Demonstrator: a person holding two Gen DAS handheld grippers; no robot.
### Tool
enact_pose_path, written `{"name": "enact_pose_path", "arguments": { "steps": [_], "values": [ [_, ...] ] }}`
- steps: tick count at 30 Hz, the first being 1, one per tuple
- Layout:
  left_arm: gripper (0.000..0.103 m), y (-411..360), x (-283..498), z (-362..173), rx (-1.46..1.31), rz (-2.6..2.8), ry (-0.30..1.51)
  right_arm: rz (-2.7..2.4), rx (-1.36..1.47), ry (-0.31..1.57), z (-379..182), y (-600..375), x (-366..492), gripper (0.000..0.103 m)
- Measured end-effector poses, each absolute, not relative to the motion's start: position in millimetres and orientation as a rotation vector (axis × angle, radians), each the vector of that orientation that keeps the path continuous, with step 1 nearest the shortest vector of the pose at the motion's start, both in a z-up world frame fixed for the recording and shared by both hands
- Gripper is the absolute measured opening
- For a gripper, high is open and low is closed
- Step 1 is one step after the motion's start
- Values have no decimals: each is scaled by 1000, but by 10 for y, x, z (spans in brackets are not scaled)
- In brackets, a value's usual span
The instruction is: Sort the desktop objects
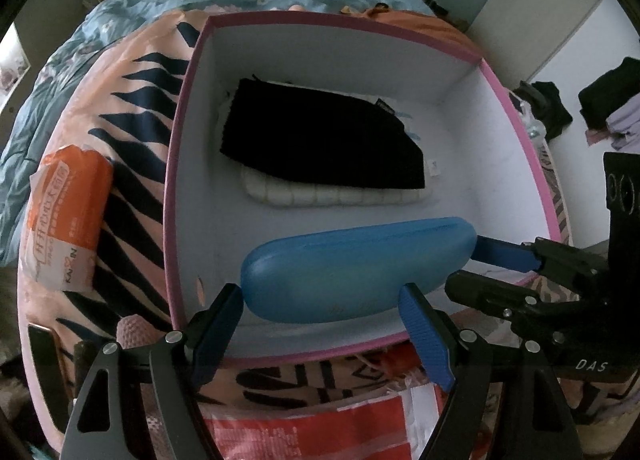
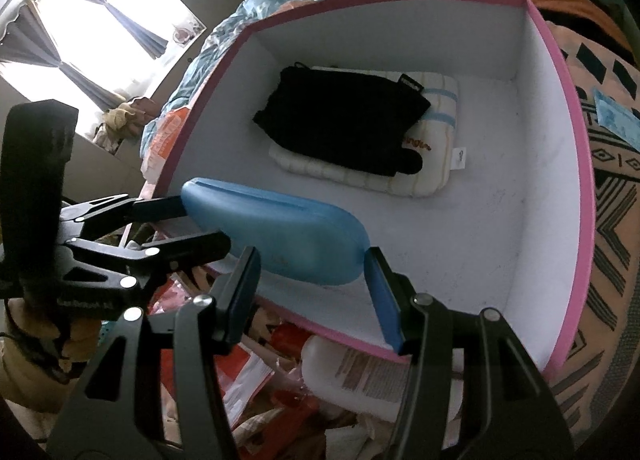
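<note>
Blue case point(image 1: 356, 272): an oblong hard-shell case, held over the near part of the open box point(image 1: 188, 108), a white-walled box with a pink rim.

Position and grip
- The left gripper point(image 1: 322, 300) has its jaws closed on the case across one end; both blue pads bear on the shell.
- The right gripper point(image 2: 312, 260) has its jaws closed across the other end in the same way.
- In the left wrist view the right gripper enters at 3 o'clock; in the right wrist view the left gripper enters at 9 o'clock.

Edges and free room
- The near rim runs just below the case at 6 o'clock in both views.
- The floor around the case is bare white toward 3 o'clock in the right wrist view.
- Toward 12 o'clock lie a black pouch point(image 1: 320, 132) on top of a white padded pack point(image 1: 336, 194), apart from the case.

Axis
- The long axis runs roughly 9 to 3 o'clock in the left wrist view, roughly parallel to the near rim.
- Whether the case touches the floor cannot be told.

View differences
- Left wrist view only: an orange packet point(image 1: 66, 212) on the patterned cloth point(image 1: 132, 220) at 9 o'clock, outside the box.
- Right wrist view only: a curtained window point(image 2: 80, 20) at 10 o'clock and a white bottle point(image 2: 352, 372) below the near rim at 6 o'clock.
</note>
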State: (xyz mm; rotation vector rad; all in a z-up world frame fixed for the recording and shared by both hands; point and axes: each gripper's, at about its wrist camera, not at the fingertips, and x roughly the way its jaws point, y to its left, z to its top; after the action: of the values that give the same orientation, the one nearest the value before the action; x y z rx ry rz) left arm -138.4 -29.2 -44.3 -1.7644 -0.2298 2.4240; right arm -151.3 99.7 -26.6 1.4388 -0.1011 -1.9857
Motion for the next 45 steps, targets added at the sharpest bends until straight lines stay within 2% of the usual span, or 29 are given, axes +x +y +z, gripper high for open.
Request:
{"name": "enact_pose_path", "arguments": {
  "steps": [16,30,45],
  "values": [
    [80,-155,-1547,-537,-1819,2463,-59,-1971,1553,-77,-556,904,-1762,55],
    [80,-240,-1427,-422,-1647,2511,-122,-1970,1552,-88,-608,929,-1761,55],
    [80,-260,-1057,-107,-1408,2534,-275,-1972,1503,-128,-481,974,-1646,55]
  ]
}}
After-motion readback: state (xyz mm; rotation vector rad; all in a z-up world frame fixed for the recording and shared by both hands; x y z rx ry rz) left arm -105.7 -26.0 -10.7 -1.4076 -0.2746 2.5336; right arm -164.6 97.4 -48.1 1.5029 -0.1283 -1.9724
